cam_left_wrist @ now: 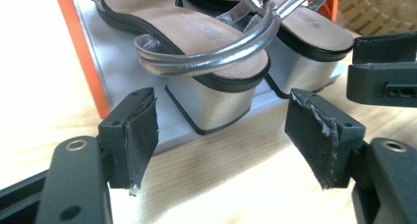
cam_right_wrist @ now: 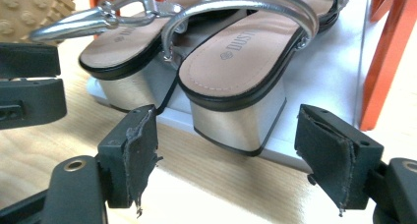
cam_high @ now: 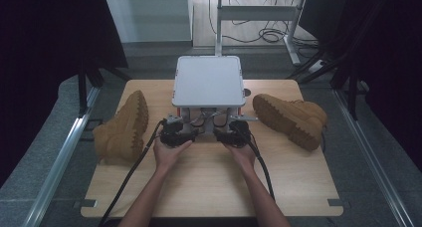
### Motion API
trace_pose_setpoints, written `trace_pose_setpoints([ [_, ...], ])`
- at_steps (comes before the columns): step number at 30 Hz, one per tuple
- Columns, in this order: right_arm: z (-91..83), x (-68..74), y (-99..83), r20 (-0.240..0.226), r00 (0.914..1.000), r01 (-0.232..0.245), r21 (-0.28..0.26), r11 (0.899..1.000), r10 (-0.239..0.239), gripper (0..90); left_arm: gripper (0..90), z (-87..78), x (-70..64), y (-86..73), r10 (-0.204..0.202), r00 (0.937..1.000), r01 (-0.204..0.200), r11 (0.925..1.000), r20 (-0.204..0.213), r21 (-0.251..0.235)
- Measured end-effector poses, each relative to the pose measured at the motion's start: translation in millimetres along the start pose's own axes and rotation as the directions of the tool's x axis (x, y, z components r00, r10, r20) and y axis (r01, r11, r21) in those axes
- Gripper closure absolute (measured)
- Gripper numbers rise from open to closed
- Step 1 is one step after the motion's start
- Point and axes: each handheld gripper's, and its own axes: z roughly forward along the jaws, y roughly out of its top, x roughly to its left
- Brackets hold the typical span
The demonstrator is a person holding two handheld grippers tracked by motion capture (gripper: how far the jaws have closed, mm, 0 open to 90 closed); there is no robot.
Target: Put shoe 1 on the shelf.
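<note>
Here we hold both grippers, left (cam_left_wrist: 221, 135) and right (cam_right_wrist: 223, 150), jaws released, before two stiff, light silver sandals (cam_left_wrist: 206, 62); block heels (cam_right_wrist: 236, 121) offer firm grip

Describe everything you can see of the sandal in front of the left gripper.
The sandal has a tan insole with faint print, a black rim, a shiny silver block heel and a silver heel strap arching over it. It stands upright on a grey shelf, heel toward the open left gripper, which isn't touching it. Its twin stands close beside it.
</note>
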Motion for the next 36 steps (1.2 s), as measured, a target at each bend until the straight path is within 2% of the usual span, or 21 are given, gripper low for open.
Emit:
trace_pose_setpoints([
  [5, -12.7, 0.9, -4.3, -0.027, 0.9995, 0.015, -0.007, 1.000, -0.015, 25.5, 28.5, -15.6, -2.8, -4.4, 0.009, 0.9998, -0.009, 0.9998, 0.020, -0.016],
  [10, -23.5, 4.3, -11.4, -0.066, 0.9955, 0.070, 0.010, 0.998, -0.069, 25.6, 29.0, -29.6, -4.4, -14.3, 0.033, 0.9987, -0.032, 0.9994, 0.039, -0.014],
  [17, -38.2, -0.8, -23.0, -0.121, 0.9904, 0.070, 0.014, 0.997, -0.067, 27.5, 30.9, -50.1, -2.1, -30.1, 0.045, 0.9972, -0.045, 0.9989, 0.060, -0.012],
  [25, -58.2, -6.9, -38.6, -0.158, 0.9826, 0.099, 0.004, 0.995, -0.098, 30.4, 32.1, -70.3, 1.0, -41.2, 0.046, 0.9968, -0.046, 0.9988, 0.065, -0.015],
  [29, -66.4, -6.1, -43.3, -0.168, 0.9762, 0.144, 0.028, 0.989, -0.137, 30.6, 32.5, -77.7, -0.1, -48.0, 0.058, 0.9955, -0.058, 0.9983, 0.075, 0.000],
  [32, -73.4, -8.1, -46.9, -0.174, 0.9749, 0.144, 0.017, 0.989, -0.139, 31.2, 32.9, -82.2, 1.9, -56.0, 0.063, 0.9945, -0.065, 0.9976, 0.083, 0.023],
  [36, -81.3, -12.0, -51.0, -0.172, 0.9745, 0.149, 0.012, 0.989, -0.145, 31.6, 33.9, -87.0, 7.3, -66.6, 0.050, 0.9945, -0.054, 0.9977, 0.092, 0.041],
])
